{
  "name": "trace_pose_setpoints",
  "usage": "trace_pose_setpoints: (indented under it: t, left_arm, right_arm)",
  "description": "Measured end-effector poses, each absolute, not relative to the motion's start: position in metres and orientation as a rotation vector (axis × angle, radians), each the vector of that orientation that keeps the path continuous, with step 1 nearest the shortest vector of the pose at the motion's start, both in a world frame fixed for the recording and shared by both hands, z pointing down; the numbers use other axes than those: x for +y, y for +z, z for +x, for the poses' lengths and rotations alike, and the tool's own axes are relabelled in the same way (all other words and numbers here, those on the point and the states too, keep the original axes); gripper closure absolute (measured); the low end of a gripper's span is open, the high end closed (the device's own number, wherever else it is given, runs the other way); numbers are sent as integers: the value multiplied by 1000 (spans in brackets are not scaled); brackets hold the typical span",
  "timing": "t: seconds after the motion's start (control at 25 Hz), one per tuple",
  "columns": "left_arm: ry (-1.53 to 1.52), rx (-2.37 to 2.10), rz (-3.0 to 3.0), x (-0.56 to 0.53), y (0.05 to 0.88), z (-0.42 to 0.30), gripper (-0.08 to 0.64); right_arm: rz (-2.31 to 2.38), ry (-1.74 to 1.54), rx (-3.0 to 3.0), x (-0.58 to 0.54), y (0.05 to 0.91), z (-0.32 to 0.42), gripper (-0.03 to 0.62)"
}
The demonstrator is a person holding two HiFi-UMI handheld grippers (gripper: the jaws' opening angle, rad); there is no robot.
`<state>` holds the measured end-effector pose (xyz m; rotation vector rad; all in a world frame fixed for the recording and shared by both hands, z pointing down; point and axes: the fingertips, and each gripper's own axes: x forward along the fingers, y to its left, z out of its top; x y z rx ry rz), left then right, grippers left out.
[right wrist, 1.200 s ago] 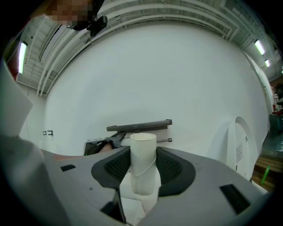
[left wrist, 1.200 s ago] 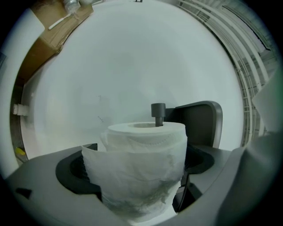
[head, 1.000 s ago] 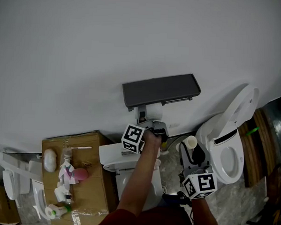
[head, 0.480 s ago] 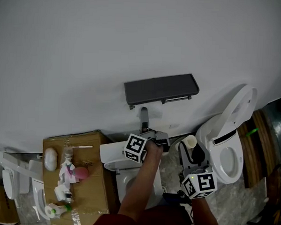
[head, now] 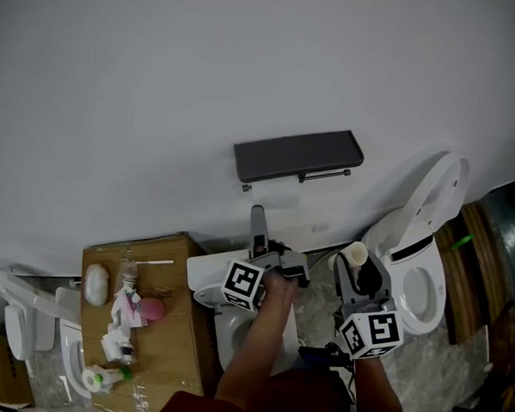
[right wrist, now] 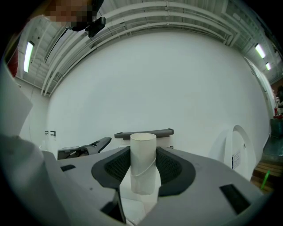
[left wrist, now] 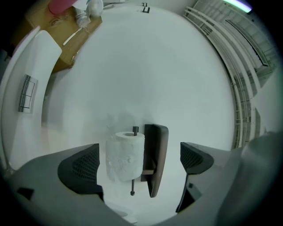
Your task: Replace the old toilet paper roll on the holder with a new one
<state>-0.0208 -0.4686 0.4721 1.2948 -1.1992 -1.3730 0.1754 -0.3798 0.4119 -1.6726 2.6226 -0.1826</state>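
Cardboard takes up the lower left of the head view: a brown cardboard box (head: 182, 326) littered with small toiletries, which I leave alone. Right of it, at lower centre, my left gripper (left wrist: 138, 162) points toward the wall with its jaws spread wide and nothing between them, well apart from the holder. Above it, at centre frame, the dark grey shelf-topped paper holder (head: 299, 153) carries a full white toilet paper roll (head: 276, 193) just beneath the shelf. Further right, my right gripper (right wrist: 143, 165) is clamped on the bare cardboard tube of the old roll (right wrist: 143, 152), held upright, near the white toilet with its raised lid (head: 443, 202) at the right edge.

I judge the swap itself done, with the fresh roll mounted and the spent core off. What seems left is getting rid of the tube.

The head view gives me the layout, but there the roll is only a small pale patch. The left gripper view, turned on its side, shows the roll threaded on a thin metal rod (left wrist: 132, 185) with knobbed ends beside the shelf. Only the right gripper view shows the ribbed pads (right wrist: 115, 165) pressing the tube's sides, and that no paper remains on it.
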Motion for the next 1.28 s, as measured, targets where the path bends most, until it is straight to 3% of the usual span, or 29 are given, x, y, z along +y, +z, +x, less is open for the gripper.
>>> trace_pose_setpoints:
  t: [0.32, 0.44, 0.6, 0.64, 1.0, 1.28]
  left_arm:
    - [-1414, -1133, 1347, -453, 453, -21, 4]
    - [-1448, -1110, 1352, -446, 442, -20, 184]
    - [-1380, -1157, 1398, -442, 446, -20, 497]
    - [-1376, -1157, 1403, -441, 446, -20, 539]
    - [-1111, -1375, 1768, -425, 410, -8, 543]
    - [-576, -1739, 2248, -392, 380, 18, 543]
  right_arm:
    - [-1653, -158, 2634, -368, 406, 168, 407]
    - [-1660, -162, 2622, -365, 404, 169, 407]
    - [-1662, -153, 2623, -363, 402, 167, 407]
    - [-1659, -147, 2628, -362, 402, 166, 407]
    - [-1651, -126, 2640, -361, 398, 162, 407]
    - [-1633, -110, 2643, -357, 393, 156, 407]
